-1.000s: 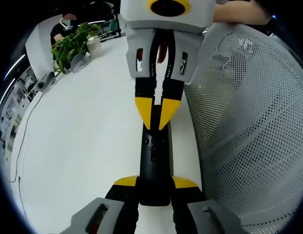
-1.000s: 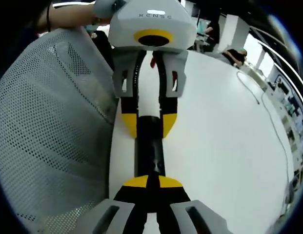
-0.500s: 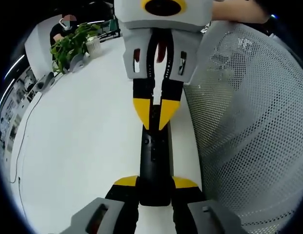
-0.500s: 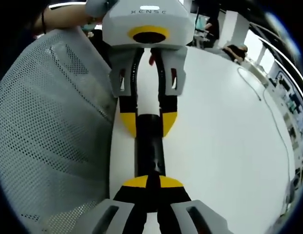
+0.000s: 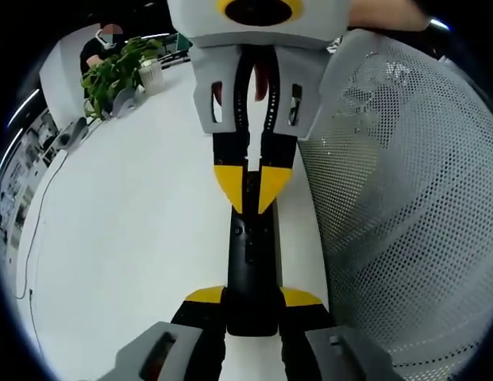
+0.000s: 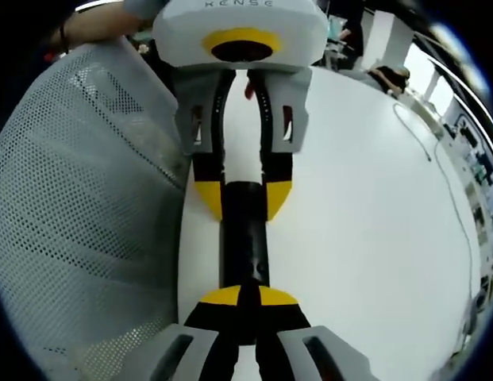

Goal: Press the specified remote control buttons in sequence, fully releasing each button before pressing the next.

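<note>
The black remote control point(image 5: 250, 266) lies on the white table point(image 5: 135, 230), a long slim bar with its long axis running straight from one gripper to the other. In the left gripper view its near end sits between the yellow-tipped jaws of the left gripper point(image 5: 252, 300), which are closed against its two sides, and its far end points up the picture toward the right gripper point(image 5: 252, 189). That gripper's yellow tips are drawn together into a narrow wedge whose point rests on the remote's top face, just above a few small buttons that are hard to make out.

In the right gripper view the same remote point(image 6: 245, 238) runs the other way. The right gripper point(image 6: 248, 296) has its tips pressed together over the near end, hiding that end, and the left gripper point(image 6: 244, 198) straddles the far end with a jaw on either side.

Just beside the remote, a white perforated mesh surface point(image 5: 405, 206) rises; its full shape is cut off by the picture's edge. A potted plant point(image 5: 119, 71) stands far off on the table.
</note>
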